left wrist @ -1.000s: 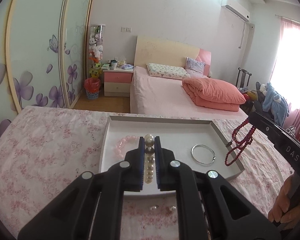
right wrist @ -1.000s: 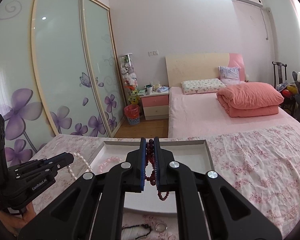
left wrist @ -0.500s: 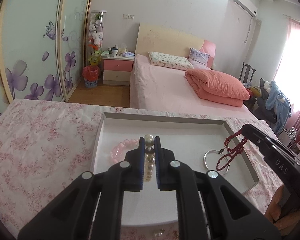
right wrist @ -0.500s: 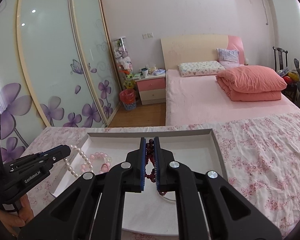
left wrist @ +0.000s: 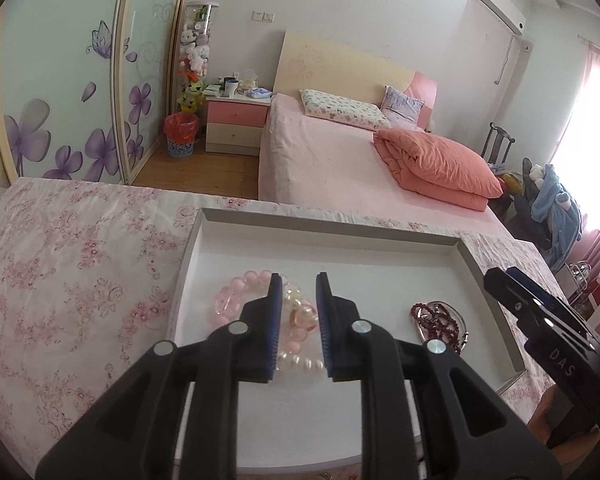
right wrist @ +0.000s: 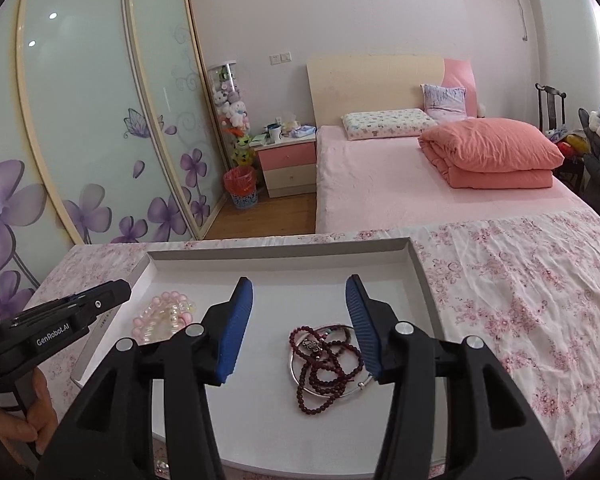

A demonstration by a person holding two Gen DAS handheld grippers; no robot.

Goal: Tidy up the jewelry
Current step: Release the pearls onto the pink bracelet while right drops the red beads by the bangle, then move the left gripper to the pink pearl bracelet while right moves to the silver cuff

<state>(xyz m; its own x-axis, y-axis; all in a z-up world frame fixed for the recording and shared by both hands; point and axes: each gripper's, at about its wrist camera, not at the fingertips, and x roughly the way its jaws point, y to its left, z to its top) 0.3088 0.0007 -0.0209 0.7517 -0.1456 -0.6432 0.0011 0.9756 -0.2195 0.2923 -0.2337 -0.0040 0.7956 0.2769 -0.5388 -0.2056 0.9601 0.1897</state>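
Looking along the left gripper (left wrist: 296, 316), its blue pads are standing moderately apart with nothing between them. Below them the pearl strand (left wrist: 300, 360) is lying in the white tray (left wrist: 332, 224), heaped over the pink bead bracelet (left wrist: 236, 300) near the tray's left side. The other tool is showing at the right edge, beside the tray's right wall.

Turning to the right-hand view, the right gripper (right wrist: 298, 326) is gaping wide and holding nothing — the dark red bead necklace (right wrist: 324, 372) is lying coiled on the silver bangle (right wrist: 300, 376) on the tray floor, right between the spread tips.

Both pieces look released, I'd say, so the step in hand is backing away. Doing it well means lifting straight up with the jaws kept wide — a fingertip catching a loop would drag the beads out again.
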